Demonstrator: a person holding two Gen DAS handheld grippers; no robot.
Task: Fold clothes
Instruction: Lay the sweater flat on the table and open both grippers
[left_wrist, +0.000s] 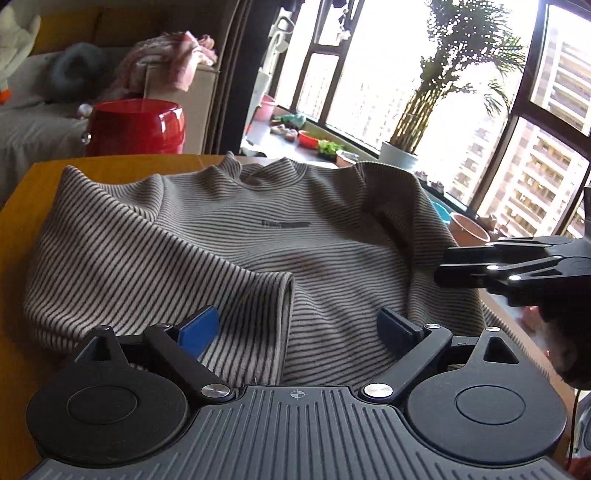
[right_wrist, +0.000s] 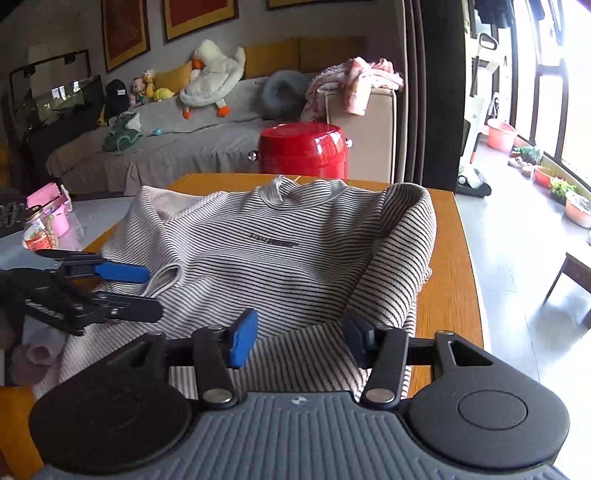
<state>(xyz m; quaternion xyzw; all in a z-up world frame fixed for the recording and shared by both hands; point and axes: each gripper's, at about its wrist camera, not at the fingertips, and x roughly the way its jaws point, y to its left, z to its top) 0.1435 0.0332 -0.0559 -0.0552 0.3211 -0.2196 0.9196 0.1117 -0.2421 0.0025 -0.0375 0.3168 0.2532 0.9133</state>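
Observation:
A grey striped sweater (left_wrist: 236, 243) lies front up on the wooden table (left_wrist: 40, 177), collar at the far side. Both sleeves are folded in over the body; the left sleeve's cuff (left_wrist: 284, 291) lies near the middle. My left gripper (left_wrist: 299, 328) is open, hovering over the sweater's near hem, holding nothing. It shows from the side in the right wrist view (right_wrist: 144, 291). My right gripper (right_wrist: 301, 334) is open and empty over the sweater's (right_wrist: 280, 251) lower right part. It shows at the right edge of the left wrist view (left_wrist: 443, 267).
A red round stool (right_wrist: 303, 149) stands beyond the table's far edge, with a sofa (right_wrist: 166, 147) behind it. A jar (right_wrist: 37, 232) and pink items sit on a surface to the left. Plant pots (left_wrist: 399, 155) line the window at the right.

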